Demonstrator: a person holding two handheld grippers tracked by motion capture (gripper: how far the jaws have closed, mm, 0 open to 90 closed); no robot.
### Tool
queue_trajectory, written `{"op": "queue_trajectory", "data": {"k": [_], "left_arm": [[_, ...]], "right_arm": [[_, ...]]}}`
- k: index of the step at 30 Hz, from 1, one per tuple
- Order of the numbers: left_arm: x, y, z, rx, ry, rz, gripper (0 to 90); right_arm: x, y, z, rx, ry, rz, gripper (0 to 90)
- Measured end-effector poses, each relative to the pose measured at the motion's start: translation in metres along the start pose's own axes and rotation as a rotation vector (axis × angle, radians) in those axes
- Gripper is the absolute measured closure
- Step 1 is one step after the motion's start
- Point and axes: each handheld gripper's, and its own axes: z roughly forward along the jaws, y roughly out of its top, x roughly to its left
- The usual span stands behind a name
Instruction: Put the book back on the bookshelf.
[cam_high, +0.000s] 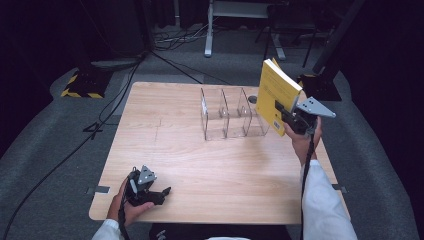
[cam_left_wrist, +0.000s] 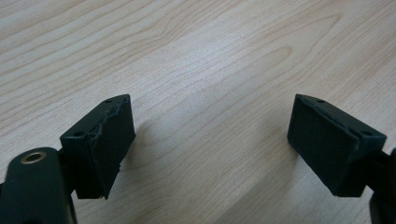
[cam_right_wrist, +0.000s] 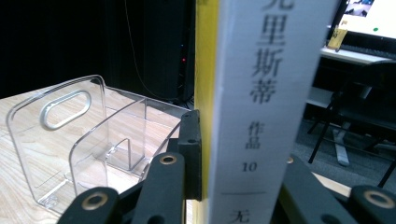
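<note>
right gripper (cam_high: 289, 119) clamped on an upright yellow book (cam_high: 276, 95), held just right of the clear divider rack (cam_high: 227, 114), left gripper (cam_high: 159, 193) gaped wide and empty, resting well nearer than the rack on the wooden table (cam_high: 200, 165)

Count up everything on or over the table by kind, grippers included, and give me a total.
Books: 1, yellow book
Clear racks: 1, rack
Grippers: 2, left gripper, right gripper
Total: 4
</note>
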Motion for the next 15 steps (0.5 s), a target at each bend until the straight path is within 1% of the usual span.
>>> {"op": "queue_trajectory", "data": {"k": [4, 6, 10, 13, 15], "left_arm": [[0.000, 0.000, 0.000, 0.000, 0.000, 0.000, 15.4], [0.000, 0.000, 0.000, 0.001, -0.001, 0.001, 15.4], [0.000, 0.000, 0.000, 0.000, 0.000, 0.000, 15.4], [0.000, 0.000, 0.000, 0.000, 0.000, 0.000, 15.4], [0.000, 0.000, 0.000, 0.000, 0.000, 0.000, 15.4]], "right_arm": [[0.001, -0.002, 0.011, 0.009, -0.009, 0.004, 76.1], [0.002, -0.002, 0.014, 0.013, -0.009, 0.002, 76.1], [0.004, -0.001, 0.026, 0.027, -0.017, -0.012, 76.1], [0.007, -0.002, 0.034, 0.025, -0.021, -0.015, 76.2], [0.009, -0.003, 0.039, 0.035, -0.020, -0.012, 76.1]]}}
